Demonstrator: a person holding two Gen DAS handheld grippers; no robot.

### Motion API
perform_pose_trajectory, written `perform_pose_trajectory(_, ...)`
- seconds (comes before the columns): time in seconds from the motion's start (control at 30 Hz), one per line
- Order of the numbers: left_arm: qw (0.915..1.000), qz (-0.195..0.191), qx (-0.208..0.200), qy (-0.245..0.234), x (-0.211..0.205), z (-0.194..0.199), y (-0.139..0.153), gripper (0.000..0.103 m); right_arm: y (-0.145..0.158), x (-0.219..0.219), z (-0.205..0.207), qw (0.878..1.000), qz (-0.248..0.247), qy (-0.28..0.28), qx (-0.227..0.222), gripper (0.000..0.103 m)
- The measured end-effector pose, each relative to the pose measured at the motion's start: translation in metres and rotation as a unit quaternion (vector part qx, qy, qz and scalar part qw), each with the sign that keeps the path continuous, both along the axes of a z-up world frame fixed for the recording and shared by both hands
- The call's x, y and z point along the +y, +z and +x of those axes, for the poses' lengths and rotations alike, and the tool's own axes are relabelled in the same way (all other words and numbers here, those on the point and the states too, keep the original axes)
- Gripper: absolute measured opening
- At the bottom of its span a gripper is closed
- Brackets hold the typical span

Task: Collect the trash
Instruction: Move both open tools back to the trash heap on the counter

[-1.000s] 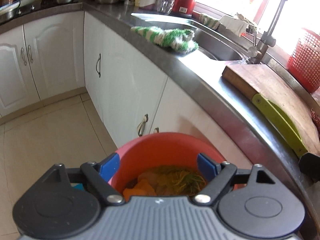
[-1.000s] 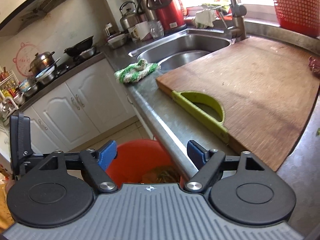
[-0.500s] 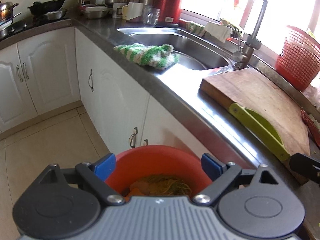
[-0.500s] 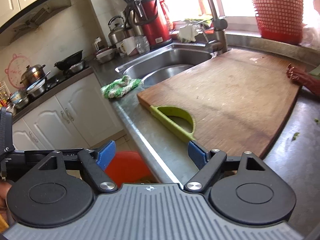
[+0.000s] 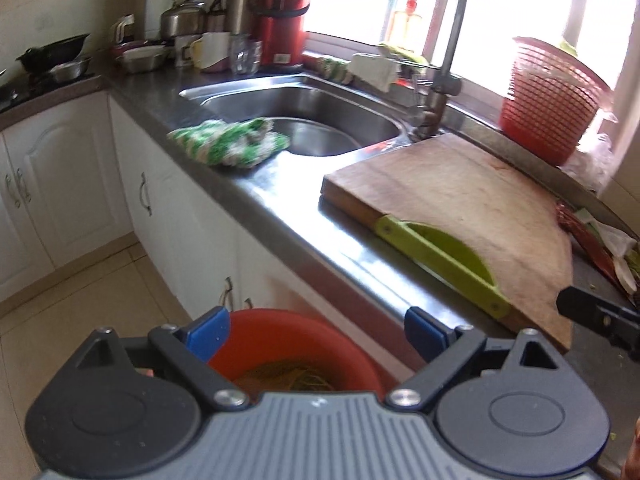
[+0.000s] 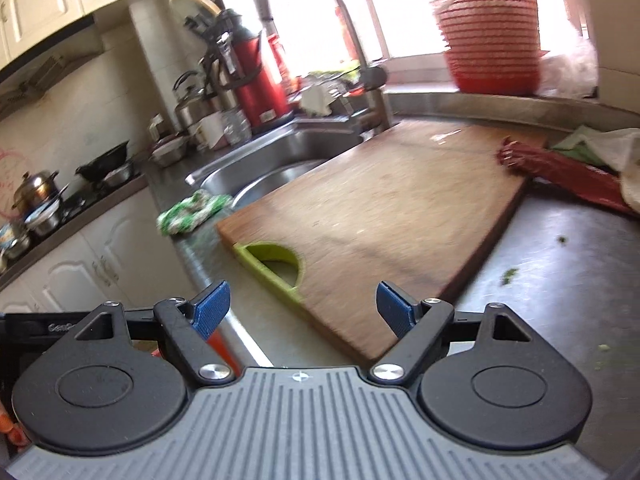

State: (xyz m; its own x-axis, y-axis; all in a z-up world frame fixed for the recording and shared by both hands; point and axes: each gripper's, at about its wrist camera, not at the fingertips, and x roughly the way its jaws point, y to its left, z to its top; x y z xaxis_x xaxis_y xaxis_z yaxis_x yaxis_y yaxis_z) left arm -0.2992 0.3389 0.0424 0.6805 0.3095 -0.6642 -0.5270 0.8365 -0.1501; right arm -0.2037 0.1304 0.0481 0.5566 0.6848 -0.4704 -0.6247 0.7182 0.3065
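Counter [image 5: 280, 208] of grey steel runs from the near right to the far left, over white cabinets [image 5: 60, 184]. Set into it on the far side is a sink [image 5: 304, 120], with a tap [image 5: 448, 60] at its right end. A wooden board [image 6: 384, 216] with a green handle [image 6: 276, 268] lies right of the sink, its near corner at the counter's edge. A red basket [image 5: 548, 100] stands on the ledge behind the board, by the window. A red flask [image 5: 280, 12] and a kettle [image 5: 186, 16] stand far left of the sink. A green-and-white cloth [image 5: 228, 142] lies on the counter at the sink's near rim.

On the floor below the counter's edge sits an orange bin [image 5: 292, 344], with yellow-green scraps inside. More trash, a dark red wrapper [image 6: 560, 172] and pale plastic [image 6: 616, 152], lies at the board's far right corner, and small green bits [image 6: 510, 274] dot the counter to the right.

Left gripper [image 5: 316, 332] hangs above the bin, its jaws just having spread wider, nothing between them. Right gripper [image 6: 304, 308] hovers over the board's near edge, jaws spread and empty.
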Motion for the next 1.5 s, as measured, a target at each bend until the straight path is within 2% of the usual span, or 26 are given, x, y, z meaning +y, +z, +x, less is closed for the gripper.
perform_pose_trajectory(0.27, 0.9995, 0.008, -0.007, -0.031, -0.026, 0.011, 0.012, 0.094, 0.003, -0.036, 0.0, 0.997, 0.012, -0.067, -0.027, 0.101)
perform_pose_trajectory(0.47, 0.9984, 0.011, -0.013, -0.055, -0.044, 0.017, 0.02, 0.094, 0.003, -0.08, 0.008, 0.988, 0.014, -0.142, -0.051, 0.101)
perform_pose_trajectory(0.8, 0.9958, 0.014, -0.016, -0.089, -0.074, 0.027, 0.029, 0.094, 0.006, -0.159, 0.025, 0.963, 0.007, -0.255, -0.09, 0.101)
perform_pose_trajectory(0.93, 0.9946, 0.013, -0.014, -0.102, -0.085, 0.032, 0.031, 0.094, 0.009, -0.186, 0.036, 0.946, -0.013, -0.302, -0.115, 0.101)
perform_pose_trajectory(1.17, 0.9916, 0.018, -0.01, -0.128, -0.107, 0.043, 0.035, 0.094, 0.0, -0.228, 0.067, 0.922, -0.033, -0.366, -0.12, 0.099)
perform_pose_trajectory(1.5, 0.9839, 0.025, -0.016, -0.176, -0.144, 0.075, 0.044, 0.094, -0.011, -0.245, 0.112, 0.913, -0.026, -0.39, -0.12, 0.097)
